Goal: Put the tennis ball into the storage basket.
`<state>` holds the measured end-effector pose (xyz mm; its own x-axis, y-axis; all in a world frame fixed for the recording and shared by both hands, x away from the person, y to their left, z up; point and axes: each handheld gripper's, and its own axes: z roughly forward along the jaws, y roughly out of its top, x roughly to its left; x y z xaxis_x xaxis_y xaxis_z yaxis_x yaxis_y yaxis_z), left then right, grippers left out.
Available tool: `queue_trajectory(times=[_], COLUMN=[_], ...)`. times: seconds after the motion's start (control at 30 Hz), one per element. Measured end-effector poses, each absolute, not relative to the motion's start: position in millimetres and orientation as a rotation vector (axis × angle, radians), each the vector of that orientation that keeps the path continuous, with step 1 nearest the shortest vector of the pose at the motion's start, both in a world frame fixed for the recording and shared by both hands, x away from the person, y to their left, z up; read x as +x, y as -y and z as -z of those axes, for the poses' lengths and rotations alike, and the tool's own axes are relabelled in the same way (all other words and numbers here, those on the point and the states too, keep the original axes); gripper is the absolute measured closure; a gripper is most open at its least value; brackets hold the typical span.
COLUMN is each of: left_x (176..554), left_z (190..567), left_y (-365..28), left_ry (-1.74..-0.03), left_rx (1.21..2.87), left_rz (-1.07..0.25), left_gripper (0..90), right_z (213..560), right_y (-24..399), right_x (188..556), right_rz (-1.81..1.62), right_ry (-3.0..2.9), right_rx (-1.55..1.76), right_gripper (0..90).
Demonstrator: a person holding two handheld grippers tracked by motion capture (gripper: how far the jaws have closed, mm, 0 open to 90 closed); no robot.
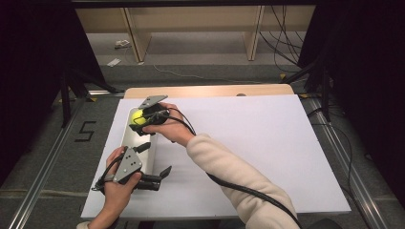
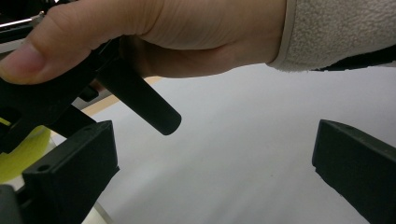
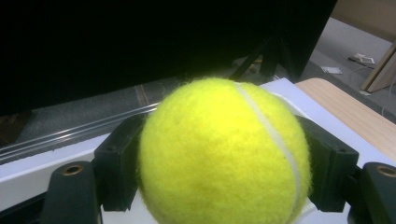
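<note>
Right gripper view gives us the tennis ball (image 3: 224,154) pinched snugly between the right gripper (image 3: 224,186) jaws. From above, we see that ball over the far end of the metal tray (image 1: 125,138) on the tabletop (image 1: 267,143). Our left gripper (image 1: 155,162) is spread wide at the tray's near end.

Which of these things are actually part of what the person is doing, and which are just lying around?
In use:
- tennis ball, clamped in the right gripper
- tray beneath it
- left gripper, jaws open

Lying about:
- scraps on the floor
- cables
- wooden frame
</note>
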<state>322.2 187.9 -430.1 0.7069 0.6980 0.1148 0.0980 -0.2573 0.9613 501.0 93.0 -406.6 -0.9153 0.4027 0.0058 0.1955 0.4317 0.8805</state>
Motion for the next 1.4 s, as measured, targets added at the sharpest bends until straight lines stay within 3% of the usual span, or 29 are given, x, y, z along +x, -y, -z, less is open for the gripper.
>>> queue_trajectory(times=[1.4], left_x=[322.2], left_z=[430.6], left_y=[-187.4], left_ry=[-0.63], left_rx=[1.766], left_rz=[-0.646], left_gripper=[0.0], right_z=[427.7], right_y=[-108.0], right_x=[504.1], right_rz=[-1.434], right_ry=[-2.584], right_rx=[0.52], right_gripper=[26.2])
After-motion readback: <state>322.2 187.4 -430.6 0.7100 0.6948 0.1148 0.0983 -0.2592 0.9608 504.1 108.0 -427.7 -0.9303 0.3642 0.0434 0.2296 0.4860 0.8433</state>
